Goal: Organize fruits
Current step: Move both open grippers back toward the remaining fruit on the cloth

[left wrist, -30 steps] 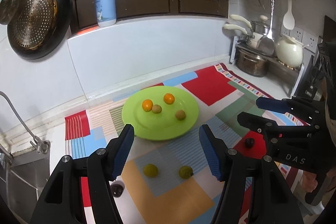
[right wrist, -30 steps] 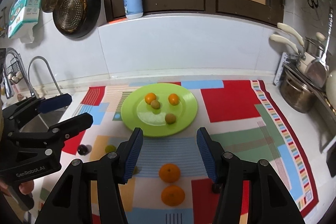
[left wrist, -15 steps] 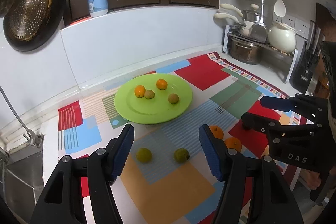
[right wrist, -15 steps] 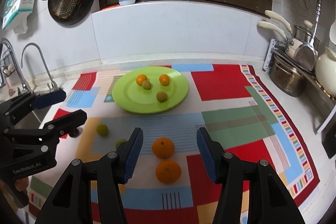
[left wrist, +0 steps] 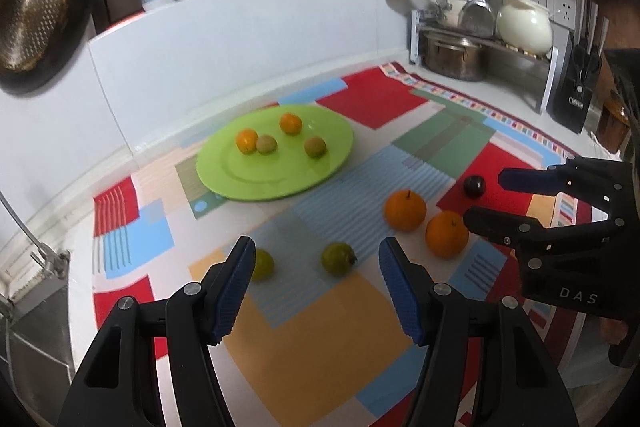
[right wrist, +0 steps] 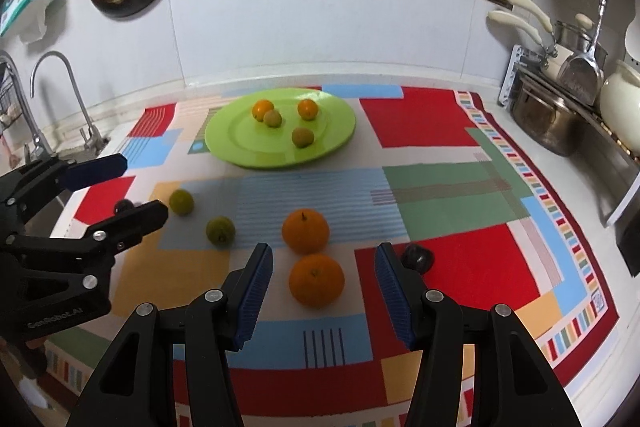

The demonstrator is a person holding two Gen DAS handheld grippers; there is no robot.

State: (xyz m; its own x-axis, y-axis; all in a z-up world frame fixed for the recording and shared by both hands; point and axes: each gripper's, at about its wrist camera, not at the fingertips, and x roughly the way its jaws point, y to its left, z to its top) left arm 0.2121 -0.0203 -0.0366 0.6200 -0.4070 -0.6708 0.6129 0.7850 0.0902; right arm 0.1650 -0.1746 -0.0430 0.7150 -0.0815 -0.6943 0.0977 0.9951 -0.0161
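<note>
Left gripper (left wrist: 316, 259) jaws open and empty above two green fruits (left wrist: 338, 258), right gripper (right wrist: 323, 267) jaws open over two oranges (right wrist: 317, 279), four small fruits on green plate (right wrist: 340, 135), all on bench.

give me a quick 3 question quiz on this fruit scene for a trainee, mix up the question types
1. True or false: the right gripper is shut on an orange.
2. How many fruits lie on the green plate? A) two B) four C) six
3. Fill in: both grippers point down at fruit lying on the patterned ____.

Key
1. False. Its jaws stand open, and the near orange lies on the mat between and beyond them, untouched. The left gripper is open too, with a green fruit ahead of it.
2. B, four: two small orange ones and two brownish ones.
3. mat
</note>
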